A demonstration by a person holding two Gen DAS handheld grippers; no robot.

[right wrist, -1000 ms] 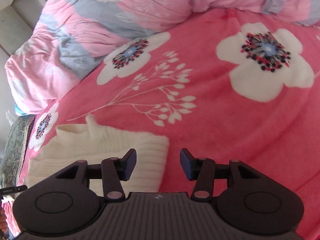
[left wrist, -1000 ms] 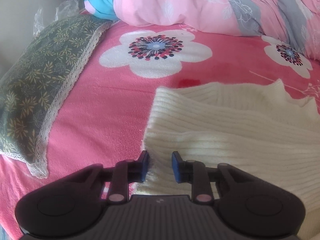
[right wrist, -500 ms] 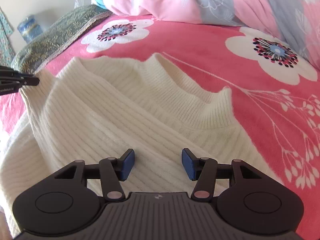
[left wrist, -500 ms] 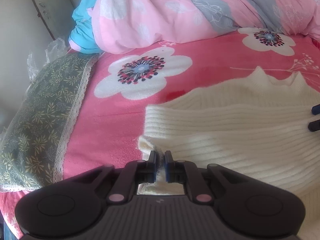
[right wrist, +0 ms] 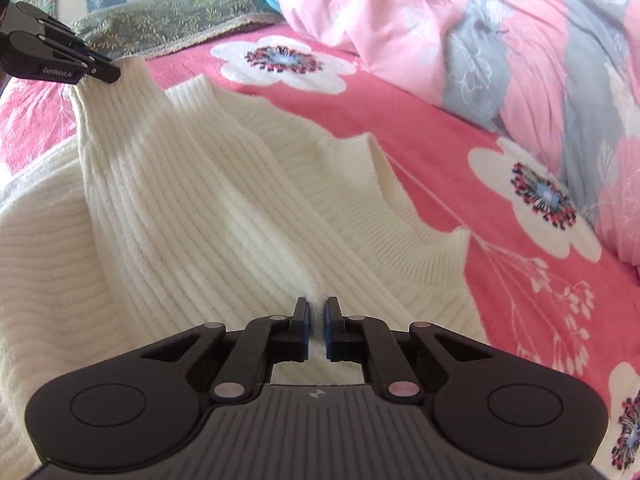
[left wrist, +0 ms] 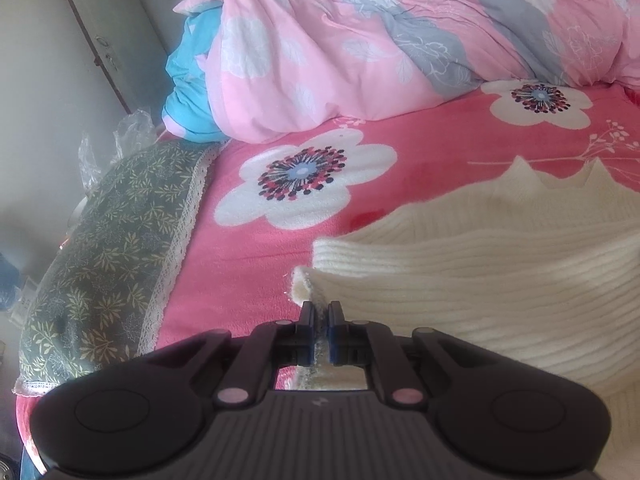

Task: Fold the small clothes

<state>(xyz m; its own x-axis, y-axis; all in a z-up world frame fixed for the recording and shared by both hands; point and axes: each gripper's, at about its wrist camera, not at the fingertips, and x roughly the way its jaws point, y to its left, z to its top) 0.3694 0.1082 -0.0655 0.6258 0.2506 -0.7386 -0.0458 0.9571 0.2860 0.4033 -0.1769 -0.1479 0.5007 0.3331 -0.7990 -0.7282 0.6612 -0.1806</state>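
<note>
A cream knit sweater (right wrist: 224,208) lay spread on the pink floral bedspread (left wrist: 420,168) — the left gripper (left wrist: 319,330) clamped on its lifted corner, the right gripper (right wrist: 316,330) pinching its middle. The first fold appeared under way — next, carrying the corner across evenly.

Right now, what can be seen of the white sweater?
The white sweater is a cream, rib-knit garment with a banded hem or collar edge, spread on the pink floral bedspread. One corner is lifted and pinched in the left tongs, drawing a raised ridge across the fabric. The right tongs are shut on a fold near its middle. The rest lies loosely rumpled, not yet folded.
</note>
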